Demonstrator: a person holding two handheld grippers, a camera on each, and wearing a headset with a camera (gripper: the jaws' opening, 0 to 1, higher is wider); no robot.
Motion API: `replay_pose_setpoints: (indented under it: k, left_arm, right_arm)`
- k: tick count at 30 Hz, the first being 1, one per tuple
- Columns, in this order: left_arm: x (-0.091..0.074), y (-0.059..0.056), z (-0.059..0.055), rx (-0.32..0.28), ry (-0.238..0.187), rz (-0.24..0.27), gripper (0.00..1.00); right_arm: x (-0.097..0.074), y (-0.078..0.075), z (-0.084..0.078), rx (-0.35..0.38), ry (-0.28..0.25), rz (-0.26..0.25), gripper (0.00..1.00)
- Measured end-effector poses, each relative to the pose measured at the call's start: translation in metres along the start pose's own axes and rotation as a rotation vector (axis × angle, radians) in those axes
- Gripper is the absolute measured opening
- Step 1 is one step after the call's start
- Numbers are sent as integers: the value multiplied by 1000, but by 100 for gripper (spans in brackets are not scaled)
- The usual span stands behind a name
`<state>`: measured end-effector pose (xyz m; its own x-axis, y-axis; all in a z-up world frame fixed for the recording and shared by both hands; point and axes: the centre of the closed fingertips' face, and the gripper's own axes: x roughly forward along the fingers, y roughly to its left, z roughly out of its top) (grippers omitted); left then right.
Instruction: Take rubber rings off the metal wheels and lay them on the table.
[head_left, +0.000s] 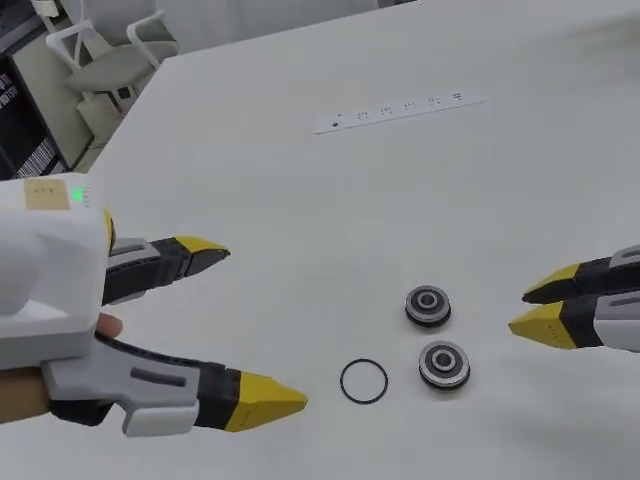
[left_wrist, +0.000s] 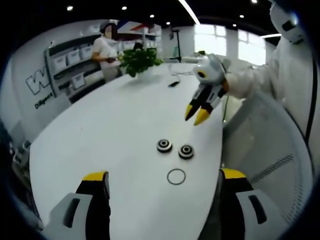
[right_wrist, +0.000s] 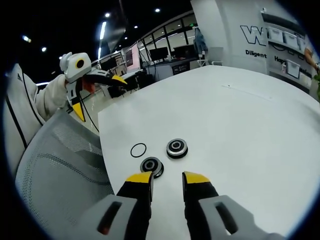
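Observation:
Two metal wheels with dark rims, one (head_left: 428, 306) just behind the other (head_left: 443, 364), lie flat on the white table (head_left: 300, 180). A loose black rubber ring (head_left: 363, 381) lies on the table left of the nearer wheel. My left gripper (head_left: 250, 325) hovers left of them, jaws wide apart and empty. From the right, my right gripper (head_left: 522, 308) points at the wheels, jaws slightly apart and empty. The left gripper view has the ring (left_wrist: 176, 176) between the jaw tips, with both wheels (left_wrist: 164, 145) (left_wrist: 186, 151) beyond. The right gripper view has a wheel (right_wrist: 151, 166) just ahead of its left jaw.
A white socket strip (head_left: 400, 110) lies far back on the table. Chairs (head_left: 110, 50) stand off the far left corner. A potted plant (left_wrist: 140, 60) and a person (left_wrist: 107, 50) are at the table's far end. A mesh chair (right_wrist: 55, 165) sits by the near edge.

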<state>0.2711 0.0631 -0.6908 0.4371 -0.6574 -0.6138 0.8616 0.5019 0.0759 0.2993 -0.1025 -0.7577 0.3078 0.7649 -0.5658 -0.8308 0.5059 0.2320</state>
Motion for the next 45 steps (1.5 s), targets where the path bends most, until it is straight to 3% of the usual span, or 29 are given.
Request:
replay_pose_setpoints:
  k: [15,24,37,45]
  left_arm:
    - [30,-14,24,56,-31,-76,80]
    - [49,-16,20,88,20,-81,69]
    - [78,-31,24,106,21,-131,51]
    - [96,-37,26,84,10,-151,44]
  right_arm:
    - [13,13,-7,6,-14,56,24]
    - [23,18,-14,-5,2,78,24]
    - [39,25,-21,-44,25,112,25]
    - [43,24,-25,-40,30,118,24]
